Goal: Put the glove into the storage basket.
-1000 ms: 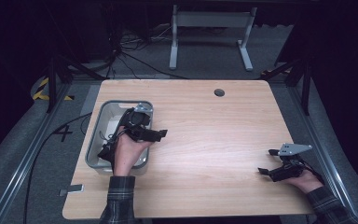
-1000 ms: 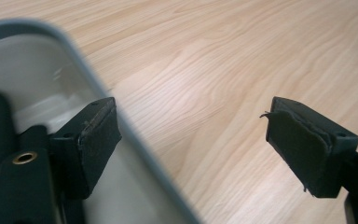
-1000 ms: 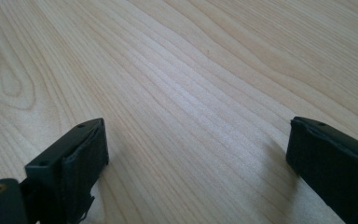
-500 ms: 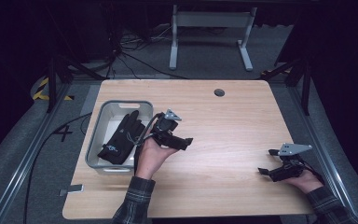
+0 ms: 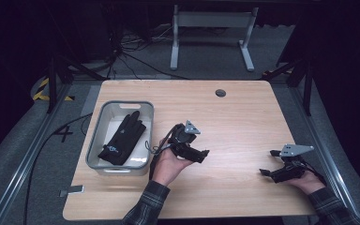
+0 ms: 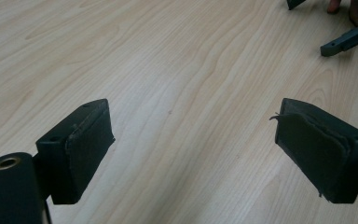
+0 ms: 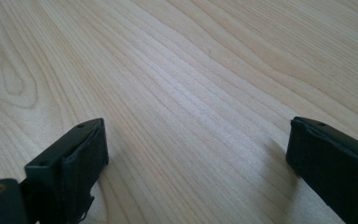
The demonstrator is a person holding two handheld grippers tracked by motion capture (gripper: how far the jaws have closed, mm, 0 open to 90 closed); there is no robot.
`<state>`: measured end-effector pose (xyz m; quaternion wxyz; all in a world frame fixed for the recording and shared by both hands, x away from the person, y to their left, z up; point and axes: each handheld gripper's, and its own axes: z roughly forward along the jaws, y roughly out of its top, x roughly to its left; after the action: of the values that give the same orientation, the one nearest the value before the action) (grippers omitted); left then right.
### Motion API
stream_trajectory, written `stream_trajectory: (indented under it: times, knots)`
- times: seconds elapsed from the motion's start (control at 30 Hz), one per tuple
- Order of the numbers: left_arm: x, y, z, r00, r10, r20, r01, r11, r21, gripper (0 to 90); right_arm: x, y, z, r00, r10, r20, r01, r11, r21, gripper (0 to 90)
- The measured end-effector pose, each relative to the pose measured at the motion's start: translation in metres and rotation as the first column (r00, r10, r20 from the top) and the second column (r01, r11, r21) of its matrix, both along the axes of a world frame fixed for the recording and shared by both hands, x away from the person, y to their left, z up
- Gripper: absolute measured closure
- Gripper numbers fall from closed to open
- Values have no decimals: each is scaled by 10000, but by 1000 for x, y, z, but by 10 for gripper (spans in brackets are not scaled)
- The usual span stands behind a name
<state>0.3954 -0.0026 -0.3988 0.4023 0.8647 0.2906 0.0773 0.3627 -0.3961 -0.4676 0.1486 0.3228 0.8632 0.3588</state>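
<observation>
Left tongs (image 5: 201, 153): a second ago over the grey tray (image 5: 104, 112), near the glove; half a second ago past its right rim; now above bare wood near the middle of the counter (image 5: 243, 117), well apart from the tray.
Left tongs, state: jaws wide apart with nothing between them; they have just been opening. In the left gripper view (image 6: 191, 144) bare wood grain lies between the two black pads (image 6: 86, 149).
Right tongs (image 5: 274, 169): same spot as in both earlier frames, low near the counter's right front corner, held by the person's right hand (image 5: 304, 180).
Right tongs, state: jaws spread, empty; the right gripper view (image 7: 196, 158) has plain wood between them.
Glove (image 5: 122, 138): black, lying flat inside the tray with its fingers pointing to the far end; a second ago the left hand and tongs covered much of it, now it lies fully uncovered.
Writing: a small pale blue mark near the glove's cuff, too small to read; a dark mark like a "4" on the floor (image 5: 63, 135) left of the counter.
</observation>
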Motion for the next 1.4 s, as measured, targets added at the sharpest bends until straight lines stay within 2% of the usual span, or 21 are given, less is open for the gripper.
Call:
stream_trajectory:
  times: [0.1, 0.37, 0.4, 0.6, 0.7, 0.8, 0.9, 1.07, 1.17, 1.4]
  knots:
    - [-4, -5, -6, 9999, -119, 91, 120, 9999, -60, 117, 0, 0, 0, 10000, -2, -1, 2, 10000, 1, 61]
    - [-14, -15, -22, 9991, -417, 28, 417, 9991, 64, 117, 0, 0, 0, 10000, -3, -1, 3, 10000, 1, 62]
    - [-17, -18, -28, 9992, -393, 31, 393, 9992, 55, 117, 0, 0, 0, 10000, -1, -2, 1, 10000, -1, 61]
    - [-22, -24, -36, 9984, -568, 76, 567, 9983, 158, 116, 0, 0, 0, 10000, -4, -2, 4, 10000, 2, 61]
    - [-25, -29, -43, 9981, -614, 110, 610, 9974, 373, 116, 0, 0, 0, 10000, 2, 7, -2, 10000, -3, 61]
    - [-24, -35, -51, 9977, -672, -89, 676, 9949, 747, 115, 0, 0, 0, 10000, -2, 1, 2, 10000, -1, 61]
    - [-24, -38, -60, 9976, -684, -62, 686, 9916, 1094, 114, 0, 0, 0, 10000, 0, 1, 0, 10000, 0, 61]
    - [-23, -40, -65, 9980, -633, 64, 621, 9904, 1239, 111, 0, 0, 0, 10000, -1, 1, 1, 10000, -1, 61]
    - [-23, -42, -70, 9971, -750, 108, 727, 9873, 1416, 78, 0, 0, 0, 10000, -1, 0, 1, 10000, -3, 61]
    - [-22, -43, -75, 9943, -1028, 269, 990, 9882, 1172, 20, 0, 0, 0, 10000, 3, 8, -3, 10000, 2, 61]
